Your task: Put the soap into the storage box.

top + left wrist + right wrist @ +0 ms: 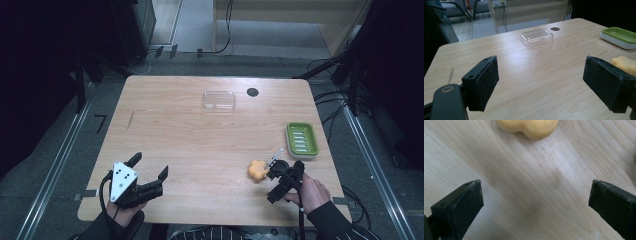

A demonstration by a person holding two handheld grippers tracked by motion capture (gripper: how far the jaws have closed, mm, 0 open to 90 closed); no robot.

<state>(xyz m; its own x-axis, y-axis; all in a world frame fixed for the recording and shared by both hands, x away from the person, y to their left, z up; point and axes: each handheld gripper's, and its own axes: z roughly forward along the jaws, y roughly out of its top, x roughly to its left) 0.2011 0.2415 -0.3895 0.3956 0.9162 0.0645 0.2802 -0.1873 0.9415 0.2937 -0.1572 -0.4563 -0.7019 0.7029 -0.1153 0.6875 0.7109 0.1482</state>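
Note:
An orange lumpy object (257, 170) lies on the wooden table (200, 145) at the front right. My right gripper (273, 184) is just to its right, tilted down at the table, jaws wide open and empty. In the right gripper view the orange object (529, 126) lies ahead of the open gripper (534, 207), apart from both jaws. My left gripper (150, 166) rests at the front left, open and empty. In the left gripper view its jaws stand far apart (541, 85), and the orange object (625, 63) peeks out behind the right jaw.
A clear plastic tray (219, 100) (537, 37) sits at the table's far middle, with a small black disc (252, 92) (555, 29) beside it. A green and white soap dish (302, 139) (620, 37) stands near the right edge, beyond the orange object.

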